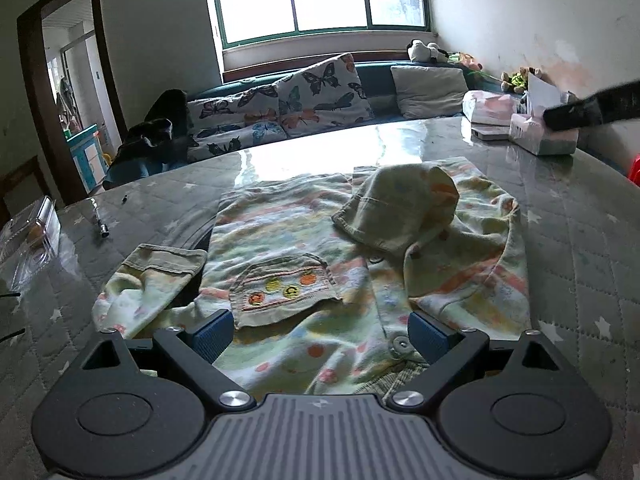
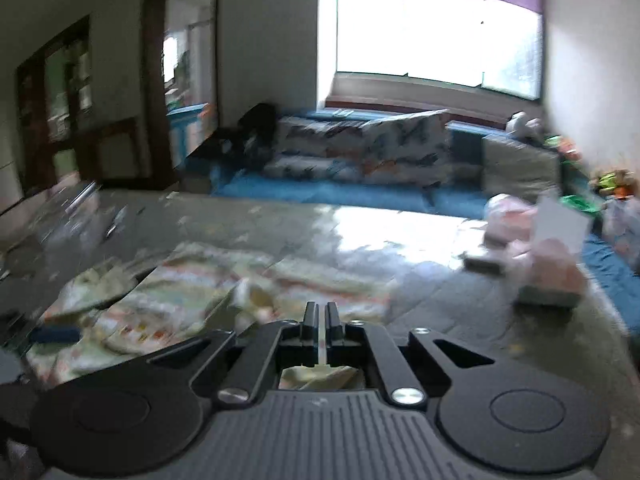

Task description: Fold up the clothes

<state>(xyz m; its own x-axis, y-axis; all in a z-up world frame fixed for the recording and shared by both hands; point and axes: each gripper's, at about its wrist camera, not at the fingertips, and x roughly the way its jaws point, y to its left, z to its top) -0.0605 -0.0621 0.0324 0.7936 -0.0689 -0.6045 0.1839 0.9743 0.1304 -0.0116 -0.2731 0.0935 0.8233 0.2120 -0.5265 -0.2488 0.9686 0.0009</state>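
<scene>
A small pastel-printed child's top (image 1: 288,256) lies spread on the quilted table (image 1: 580,248). Its embroidered pocket (image 1: 286,292) faces up. One sleeve (image 1: 392,208) is folded over the body, and the other sleeve (image 1: 148,284) lies out to the left. My left gripper (image 1: 320,332) is open, low over the near hem, its blue pads either side of the cloth. My right gripper (image 2: 323,318) is shut, above the top's (image 2: 192,292) right edge in a blurred view. A pale sliver shows in the slit between its fingers; whether cloth is pinched is unclear. From the left wrist it appears as a dark bar (image 1: 592,108), raised at the far right.
A tissue box (image 1: 544,136) and a pink bag (image 1: 492,108) sit at the table's far right. A clear plastic container (image 1: 28,240) and a pen-like tool (image 1: 100,220) lie at the left. Behind the table is a sofa with butterfly cushions (image 1: 320,92).
</scene>
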